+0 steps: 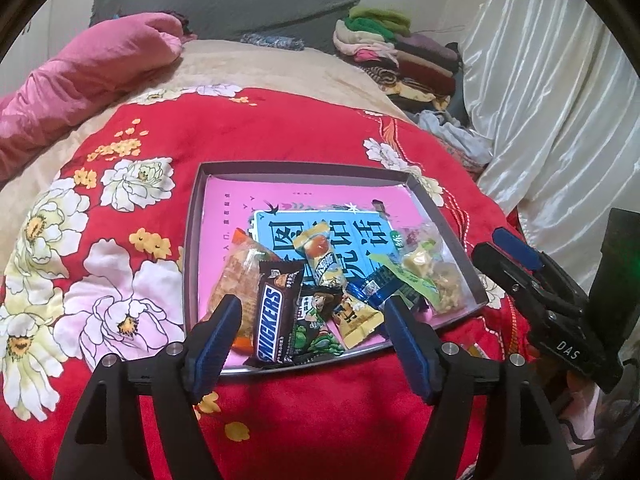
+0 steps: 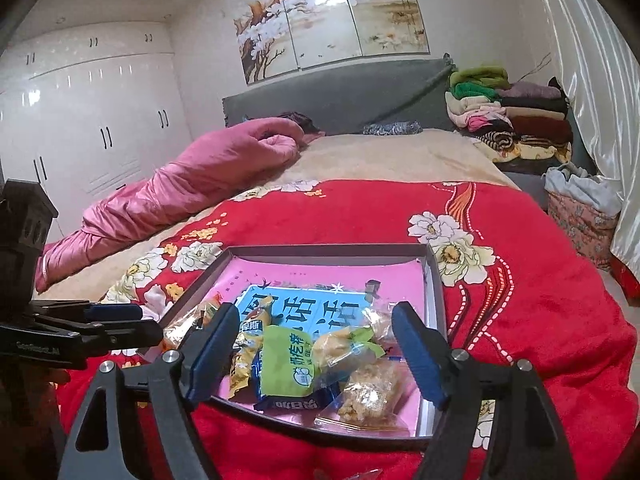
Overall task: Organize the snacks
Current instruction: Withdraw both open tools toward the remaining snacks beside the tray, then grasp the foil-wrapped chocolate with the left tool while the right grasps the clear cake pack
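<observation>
- Bed (image 2: 384, 160): red flowered blanket (image 1: 280, 140) over it, pink quilt (image 1: 80, 80) at its far left.
- Shallow box (image 1: 192, 248): on the blanket, pink inside.
- Snacks: heaped at the box's near end, among them a Snickers bar (image 1: 272, 316) and a green packet (image 2: 288, 364).
- Left gripper (image 1: 310, 320): fingers wide apart, holding nothing, above the snacks.
- Right gripper (image 2: 314, 328): fingers likewise spread, empty.

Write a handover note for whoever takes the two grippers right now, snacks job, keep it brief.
Left gripper: open, empty, hovering over the near edge of the tray.
Right gripper: open, empty, over the tray's near right part.
Snacks: all piled at the near end of the tray on the red blanket: Snickers bar, orange packet, green packet, clear bag of yellow pieces, several others overlapping.
Done: snacks gathered in the tray.
Left: they lie jumbled; perhaps spread or sort them. No loose snacks clearly seen outside.
</observation>
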`<action>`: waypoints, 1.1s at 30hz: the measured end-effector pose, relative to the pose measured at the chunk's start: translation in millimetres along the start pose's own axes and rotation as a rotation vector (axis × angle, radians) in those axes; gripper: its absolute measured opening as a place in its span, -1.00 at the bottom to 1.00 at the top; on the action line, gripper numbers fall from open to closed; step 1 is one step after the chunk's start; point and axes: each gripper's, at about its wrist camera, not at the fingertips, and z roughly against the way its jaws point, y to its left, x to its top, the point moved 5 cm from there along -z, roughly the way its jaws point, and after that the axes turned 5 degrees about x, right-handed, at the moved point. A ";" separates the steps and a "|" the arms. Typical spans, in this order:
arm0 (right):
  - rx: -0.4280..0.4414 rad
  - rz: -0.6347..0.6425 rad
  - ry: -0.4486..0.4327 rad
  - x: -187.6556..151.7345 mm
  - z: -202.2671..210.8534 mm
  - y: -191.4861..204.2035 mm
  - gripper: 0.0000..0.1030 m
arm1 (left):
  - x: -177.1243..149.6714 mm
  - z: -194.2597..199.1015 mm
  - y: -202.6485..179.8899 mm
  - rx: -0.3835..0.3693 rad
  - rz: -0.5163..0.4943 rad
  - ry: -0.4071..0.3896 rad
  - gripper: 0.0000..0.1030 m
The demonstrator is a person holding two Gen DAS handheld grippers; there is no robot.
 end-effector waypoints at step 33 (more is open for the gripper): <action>-0.144 -0.167 0.247 -66.9 51.8 -45.4 0.53 | -88.2 -37.1 -123.6 -0.147 -0.254 0.233 0.24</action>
